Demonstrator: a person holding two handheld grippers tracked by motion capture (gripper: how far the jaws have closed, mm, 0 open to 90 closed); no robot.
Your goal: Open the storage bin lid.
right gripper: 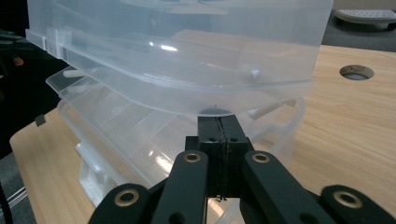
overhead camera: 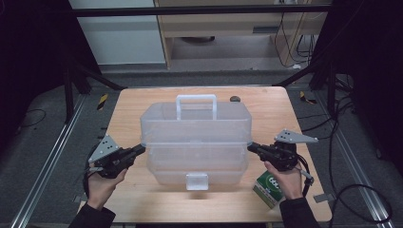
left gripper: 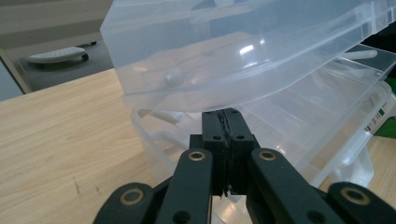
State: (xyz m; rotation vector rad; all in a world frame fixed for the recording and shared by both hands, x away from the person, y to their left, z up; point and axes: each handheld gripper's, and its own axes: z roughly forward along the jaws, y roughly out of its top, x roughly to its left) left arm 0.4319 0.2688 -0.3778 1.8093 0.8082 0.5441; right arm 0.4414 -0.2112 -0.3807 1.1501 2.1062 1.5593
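A clear plastic toolbox (overhead camera: 195,137) with a white handle (overhead camera: 196,105) stands in the middle of the wooden table (overhead camera: 128,109). Its upper section (left gripper: 243,51) sits raised above the lower trays (left gripper: 317,126). My left gripper (overhead camera: 141,148) is shut, its tips (left gripper: 227,114) pressed up under the rim of the upper section on the box's left side. My right gripper (overhead camera: 250,146) is shut too, its tips (right gripper: 218,120) under the same rim of the upper section (right gripper: 177,51) on the right side. Neither holds anything between its jaws.
A green and white carton (overhead camera: 269,189) lies by the right hand near the table's front edge. A round cable hole (overhead camera: 235,99) sits at the back of the table. The box's front latch (overhead camera: 196,181) faces the person. Dark frame rails flank the table.
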